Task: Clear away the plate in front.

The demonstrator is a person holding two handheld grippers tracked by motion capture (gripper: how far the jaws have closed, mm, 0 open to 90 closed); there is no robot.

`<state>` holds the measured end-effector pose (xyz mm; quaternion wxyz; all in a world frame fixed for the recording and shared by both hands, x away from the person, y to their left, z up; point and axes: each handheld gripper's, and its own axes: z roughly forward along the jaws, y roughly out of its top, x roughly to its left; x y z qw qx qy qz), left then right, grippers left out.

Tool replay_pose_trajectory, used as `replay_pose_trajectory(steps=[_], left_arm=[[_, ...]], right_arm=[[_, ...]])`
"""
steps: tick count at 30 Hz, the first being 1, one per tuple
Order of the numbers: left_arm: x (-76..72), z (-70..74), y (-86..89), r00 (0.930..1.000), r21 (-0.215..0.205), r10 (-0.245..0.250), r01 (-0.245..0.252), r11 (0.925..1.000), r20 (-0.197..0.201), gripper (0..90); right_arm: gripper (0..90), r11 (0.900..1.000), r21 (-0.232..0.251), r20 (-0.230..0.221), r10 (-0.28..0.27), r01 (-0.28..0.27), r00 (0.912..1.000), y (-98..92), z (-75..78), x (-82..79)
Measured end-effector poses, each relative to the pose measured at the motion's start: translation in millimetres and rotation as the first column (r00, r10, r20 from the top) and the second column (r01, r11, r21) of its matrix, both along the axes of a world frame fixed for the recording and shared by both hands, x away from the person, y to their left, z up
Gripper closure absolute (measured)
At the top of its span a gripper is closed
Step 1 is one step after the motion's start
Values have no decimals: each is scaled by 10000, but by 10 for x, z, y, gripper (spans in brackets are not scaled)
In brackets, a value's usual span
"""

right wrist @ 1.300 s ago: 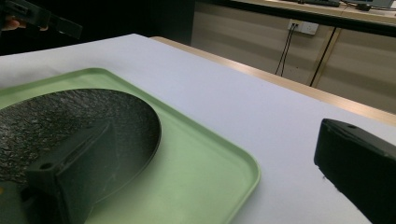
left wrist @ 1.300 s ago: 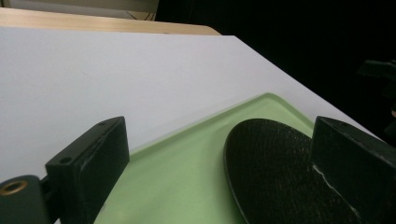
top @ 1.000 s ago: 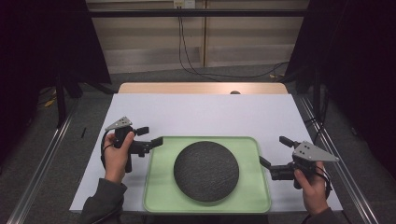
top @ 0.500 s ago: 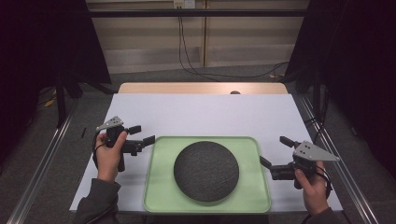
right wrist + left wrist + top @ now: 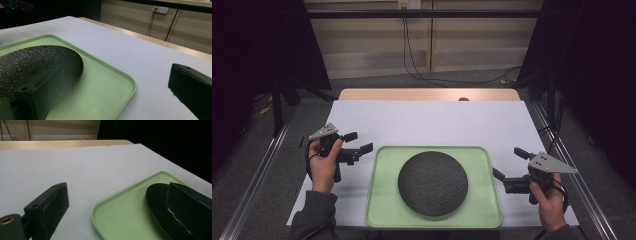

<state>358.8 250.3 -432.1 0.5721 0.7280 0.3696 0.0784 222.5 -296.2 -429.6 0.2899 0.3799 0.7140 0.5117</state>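
Green tray holding a dark round plate sits untouched between the left gripper and right gripper, both wide open and empty, so I judge each must next close on a tray edge.

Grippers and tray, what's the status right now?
Left gripper open, off the tray's left edge. Right gripper open, off its right edge. Dark disc sits on green tray, untouched. Nothing in between.

Open tongs frame a green tray holding a dark round plate.

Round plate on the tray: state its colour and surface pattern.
The plate is dark charcoal with a fine speckled, pebbly texture, clearest in the right gripper view.
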Motion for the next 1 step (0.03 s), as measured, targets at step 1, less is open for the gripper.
replay_pose_trajectory(steps=[1], left_arm=[[1, 6, -1, 10000, 9, -12, 12, 10000, 33, 45]], right_arm=[[0, 10000, -1, -43, -72, 72, 10000, -1, -5, 0]])
